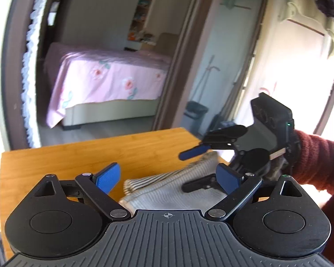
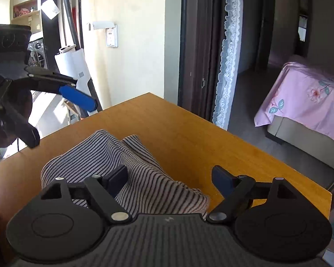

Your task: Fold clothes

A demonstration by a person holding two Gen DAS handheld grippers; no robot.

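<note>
A striped grey-and-white garment [image 2: 122, 169] lies bunched in a loose fold on the wooden table [image 2: 189, 133]. It also shows in the left wrist view [image 1: 173, 187], just beyond my left gripper [image 1: 169, 178], which is open and empty above its near edge. My right gripper [image 2: 169, 180] is open and empty, with its jaws spread over the garment's near end. In the left wrist view the right gripper [image 1: 189, 169] comes in from the right, open, above the garment. In the right wrist view the left gripper [image 2: 62, 120] hangs open at the left, above the table.
The table [image 1: 78, 155] has bare wood left of the garment and its far edge is close. Beyond it are a doorway with a lace curtain [image 2: 227, 55], a bed with a pink cover [image 1: 109, 77], a bin [image 1: 196, 113] and a white appliance [image 2: 78, 71] against the wall.
</note>
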